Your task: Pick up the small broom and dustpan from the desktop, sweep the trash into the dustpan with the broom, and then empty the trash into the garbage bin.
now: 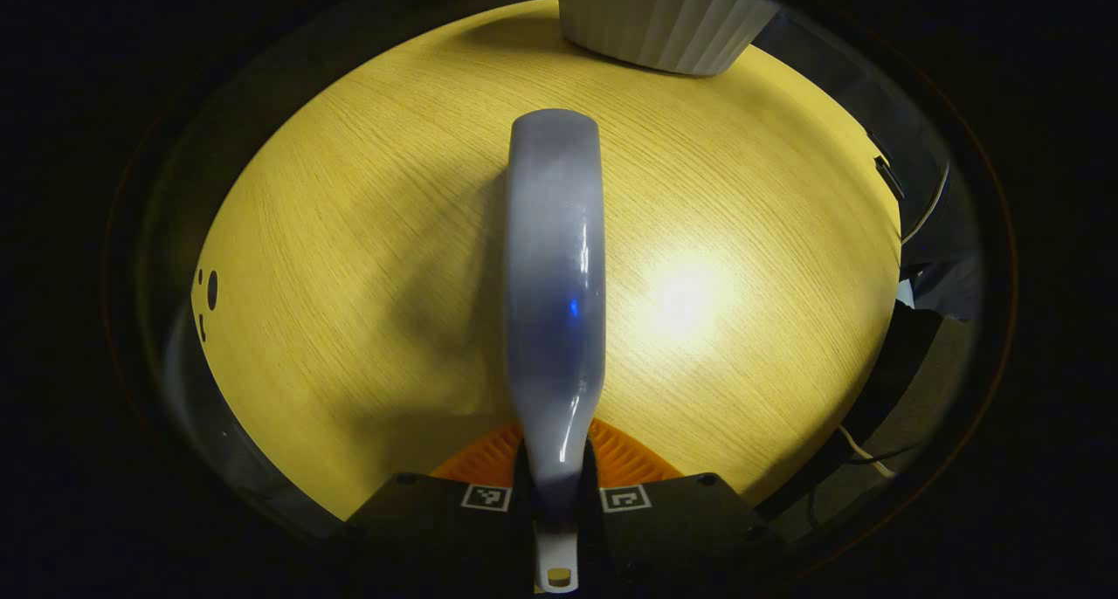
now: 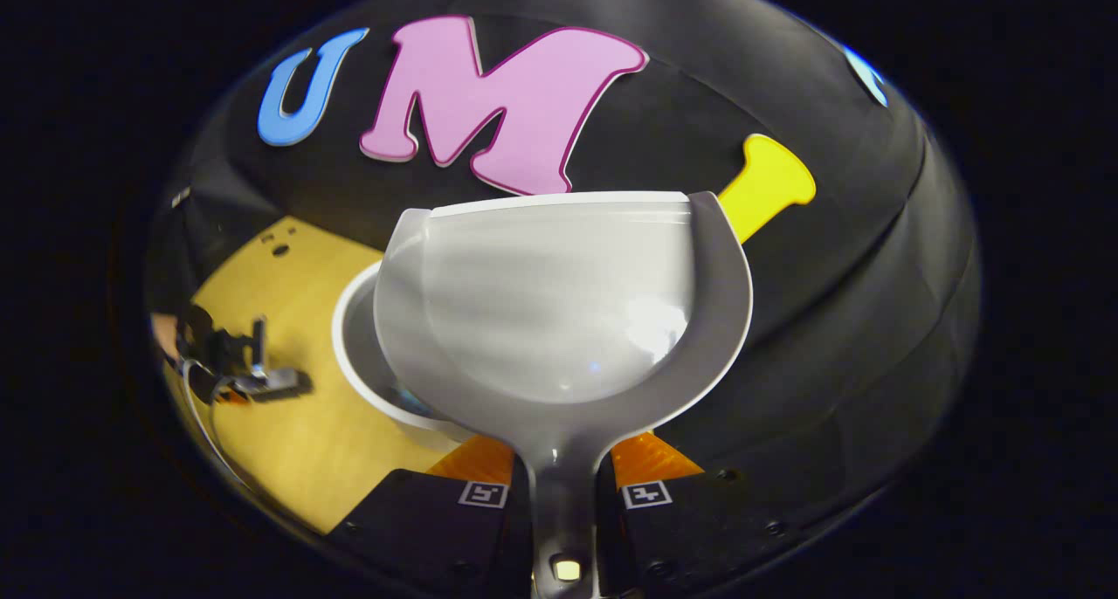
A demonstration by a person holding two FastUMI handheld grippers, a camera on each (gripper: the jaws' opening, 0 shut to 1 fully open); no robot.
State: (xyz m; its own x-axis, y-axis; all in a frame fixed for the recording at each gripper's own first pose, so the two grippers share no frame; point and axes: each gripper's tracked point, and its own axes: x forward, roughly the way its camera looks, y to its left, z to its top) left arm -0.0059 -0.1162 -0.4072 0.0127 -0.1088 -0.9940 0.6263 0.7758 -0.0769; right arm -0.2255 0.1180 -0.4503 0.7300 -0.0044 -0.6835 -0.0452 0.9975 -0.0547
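Observation:
The small broom (image 1: 556, 267), a long grey-blue piece, points straight ahead over the wooden table (image 1: 349, 258). My left gripper (image 1: 556, 485) is shut on its thin handle end. The white ribbed garbage bin (image 1: 664, 14) stands at the far edge ahead of it. In the right gripper view, my right gripper (image 2: 563, 485) is shut on the handle of the grey-and-white dustpan (image 2: 550, 311). The pan is raised just above the bin's round rim (image 2: 354, 346), mouth facing away, and its bowl looks bare. The left gripper (image 2: 262, 376) shows far off to the left, held by a hand.
The table (image 2: 288, 442) has small holes near its left edge (image 1: 210, 293). Cables (image 1: 926, 206) hang off its right side. The black booth wall rises behind the bin.

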